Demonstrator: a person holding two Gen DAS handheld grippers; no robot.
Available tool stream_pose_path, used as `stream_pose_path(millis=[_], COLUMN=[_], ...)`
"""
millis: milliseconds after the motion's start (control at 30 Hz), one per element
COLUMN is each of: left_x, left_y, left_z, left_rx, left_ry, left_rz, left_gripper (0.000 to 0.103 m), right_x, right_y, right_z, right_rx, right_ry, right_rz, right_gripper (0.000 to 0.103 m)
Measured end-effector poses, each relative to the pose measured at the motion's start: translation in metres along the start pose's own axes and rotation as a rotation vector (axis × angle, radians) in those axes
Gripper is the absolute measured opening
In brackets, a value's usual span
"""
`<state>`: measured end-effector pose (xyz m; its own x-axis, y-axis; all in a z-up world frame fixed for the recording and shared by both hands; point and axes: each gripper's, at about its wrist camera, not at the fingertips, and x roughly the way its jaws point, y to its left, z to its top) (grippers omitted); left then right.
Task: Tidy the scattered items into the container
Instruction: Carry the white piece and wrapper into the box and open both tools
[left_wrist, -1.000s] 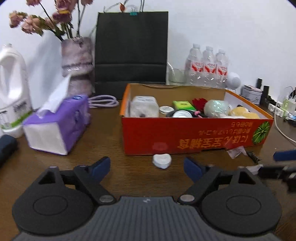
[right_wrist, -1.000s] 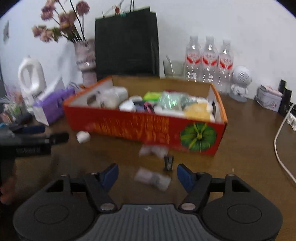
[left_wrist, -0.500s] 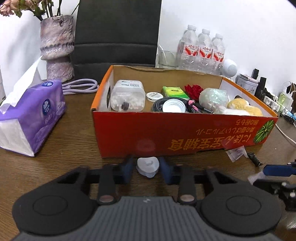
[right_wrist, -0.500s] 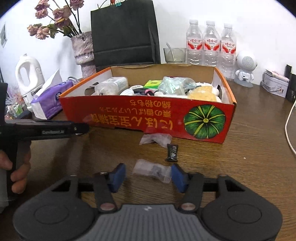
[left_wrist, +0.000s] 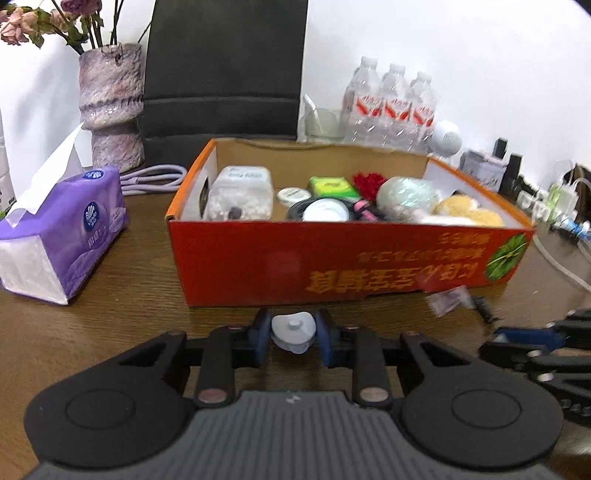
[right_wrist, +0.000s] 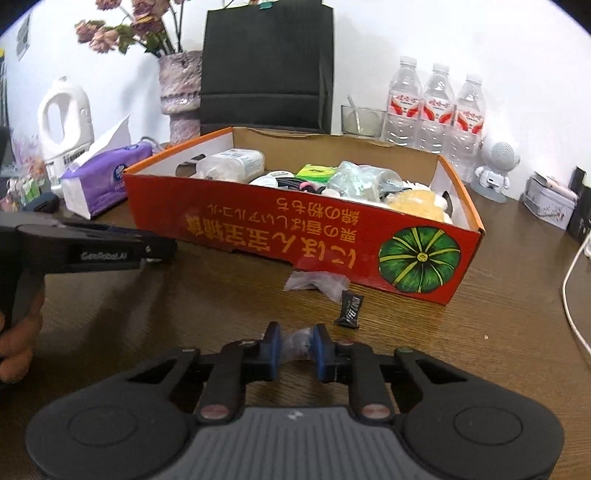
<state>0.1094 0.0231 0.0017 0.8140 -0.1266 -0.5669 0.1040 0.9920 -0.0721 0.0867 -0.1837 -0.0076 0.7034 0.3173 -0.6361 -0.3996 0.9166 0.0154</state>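
Note:
An open orange cardboard box (left_wrist: 332, 266) (right_wrist: 280, 229) holds several small items. My left gripper (left_wrist: 293, 332) is shut on a white heart-shaped case (left_wrist: 293, 330) just in front of the box's front wall. My right gripper (right_wrist: 295, 347) is shut on a small clear plastic packet (right_wrist: 297, 341), low over the table. A second clear packet (right_wrist: 317, 282) (left_wrist: 448, 299) and a small black packet (right_wrist: 349, 314) (left_wrist: 484, 308) lie on the table by the box's right front corner.
A purple tissue pack (left_wrist: 62, 229), a vase of dried flowers (left_wrist: 110, 107), a black paper bag (left_wrist: 225, 66) and water bottles (left_wrist: 391, 107) stand around the box. A white detergent jug (right_wrist: 66, 118) is at far left. Cables (right_wrist: 572, 291) lie at right.
Both grippers have closed: the left on the white heart-shaped case, the right on the clear packet. The left gripper moved up to the box's front wall.

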Motion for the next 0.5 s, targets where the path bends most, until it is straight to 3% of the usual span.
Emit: stream_pose_path(millis=[133,367,500], left_x=[-0.024,-0.066,-0.092], left_y=[-0.014,-0.037,-0.047], left_z=[0.013,0.06,0.068], left_rx=[-0.012,-0.017,-0.006], left_ry=[-0.062,-0.183,-0.225], left_rz=[-0.007,-0.004,-0.001], left_gripper=[0.027,0.027,0.027], right_x=[-0.022,-0.074,-0.106], right_y=[-0.004,-0.011,-0.013], right_z=[0.01,0.061,0.076], right_rx=[0.06,0.07,0.083], right_ry=[-0.067,-0.244,-0.321], right_rz=[0.005,-0.007,-0.006], right_gripper=[0.01,0.01,0.01])
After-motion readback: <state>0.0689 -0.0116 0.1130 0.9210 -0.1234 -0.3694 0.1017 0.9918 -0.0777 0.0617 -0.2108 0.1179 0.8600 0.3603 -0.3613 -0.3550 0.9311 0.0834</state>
